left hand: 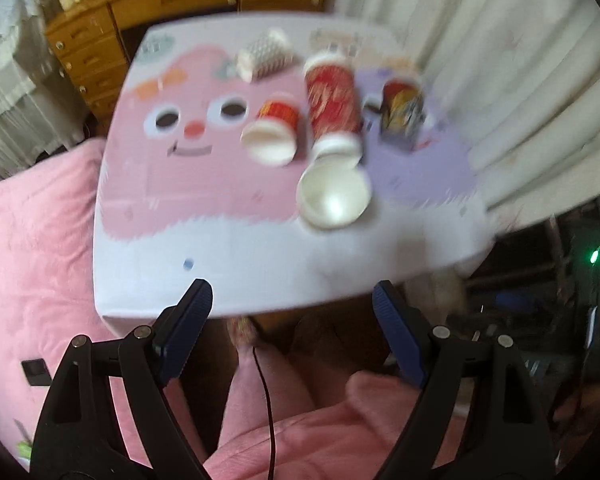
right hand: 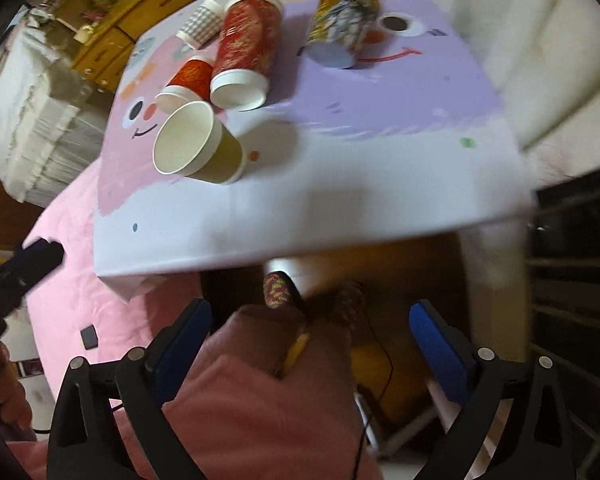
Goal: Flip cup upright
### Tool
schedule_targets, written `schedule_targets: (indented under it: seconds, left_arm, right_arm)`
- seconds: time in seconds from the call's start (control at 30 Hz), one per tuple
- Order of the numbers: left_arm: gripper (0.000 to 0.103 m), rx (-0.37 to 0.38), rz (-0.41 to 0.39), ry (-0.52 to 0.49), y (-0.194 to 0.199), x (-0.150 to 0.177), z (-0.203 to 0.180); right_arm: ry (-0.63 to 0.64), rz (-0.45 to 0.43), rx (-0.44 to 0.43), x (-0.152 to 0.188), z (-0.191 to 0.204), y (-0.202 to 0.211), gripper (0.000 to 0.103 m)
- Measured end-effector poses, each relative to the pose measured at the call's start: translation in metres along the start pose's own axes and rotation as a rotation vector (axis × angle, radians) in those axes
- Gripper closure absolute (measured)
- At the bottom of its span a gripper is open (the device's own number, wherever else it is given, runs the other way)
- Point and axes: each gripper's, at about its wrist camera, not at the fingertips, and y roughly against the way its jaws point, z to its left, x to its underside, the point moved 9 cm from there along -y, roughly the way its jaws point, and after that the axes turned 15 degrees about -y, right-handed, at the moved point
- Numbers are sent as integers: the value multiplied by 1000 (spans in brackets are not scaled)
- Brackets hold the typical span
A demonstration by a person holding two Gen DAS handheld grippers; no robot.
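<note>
Several paper cups lie on their sides on a table with a pink and purple cartoon cover (left hand: 228, 236) (right hand: 380, 168). Nearest is an olive cup (right hand: 204, 148), white mouth toward me (left hand: 334, 190). Behind it lie a small red cup (left hand: 276, 130) (right hand: 188, 80), a tall red cup (left hand: 334, 108) (right hand: 246, 52), a yellow-and-black printed cup (left hand: 402, 114) (right hand: 344, 22) and a white checked cup (left hand: 264, 56) (right hand: 200, 22). My left gripper (left hand: 292, 300) and right gripper (right hand: 312, 316) are open, empty, held off the table's near edge. The left gripper's tip (right hand: 40, 256) shows in the right wrist view.
A pink quilted bed (left hand: 32, 248) lies left of the table. A wooden dresser (left hand: 100, 40) stands behind it and pale curtains (left hand: 500, 60) hang to the right. The person's pink-clad legs (right hand: 260, 380) are below the grippers. Dark shelving (right hand: 572, 280) is at right.
</note>
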Motion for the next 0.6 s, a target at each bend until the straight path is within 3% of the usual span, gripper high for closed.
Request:
schedule_targets:
  seconds: [0.13,0.3,0.4,0.47,0.6]
  left_arm:
    - [22,4,-120,31,39,-26,-7]
    - [22,-130,-286,19,93,-35,-10]
    - [22,-188,-347,40,112,-25,-13]
    - [18,-190,-374,85,118,-16,-15]
    - [2,-270,-394,103,124,-1,-19]
  right_arm:
    - [21,8,-9,1,9,35,1]
    - [24,-186,-60,4,23,100,0]
    - [60,-356,-85,-1,31,138,0]
    - [70,-458,-115,-5,40,160,0]
    - [126,-569,-187,4,51,188,0]
